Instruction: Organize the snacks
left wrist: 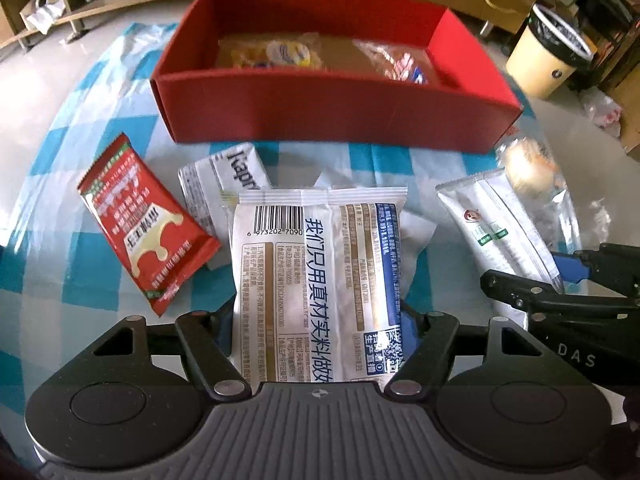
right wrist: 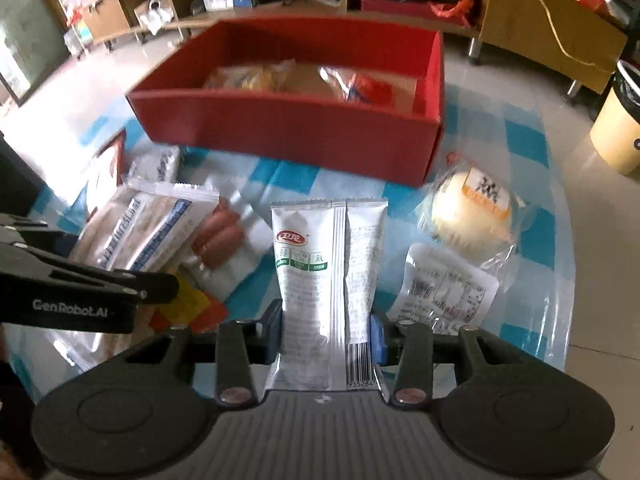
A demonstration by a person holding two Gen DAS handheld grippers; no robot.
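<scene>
Crinkly white foil, a barcoded snack packet with blue lettering [left wrist: 320,280], is being gripped at its near end by the left claw [left wrist: 320,320]. A narrower white sachet with a red logo [right wrist: 328,280] is being clenched likewise by the right claw [right wrist: 328,332]. Beyond them, a red wrapper [left wrist: 148,220], sausages [right wrist: 218,236] and a clear-wrapped bun [right wrist: 472,220] are lying on the blue-checked table [left wrist: 360,160]. Farthest, the red cardboard box [left wrist: 332,108] is partly filled. Slippery film is being pinched narrowly, so either packet could slide free or catch the box wall.

Left hand-held gripper [left wrist: 318,320] clamps white snack packet [left wrist: 316,276]; red box [left wrist: 332,108] beyond.
</scene>
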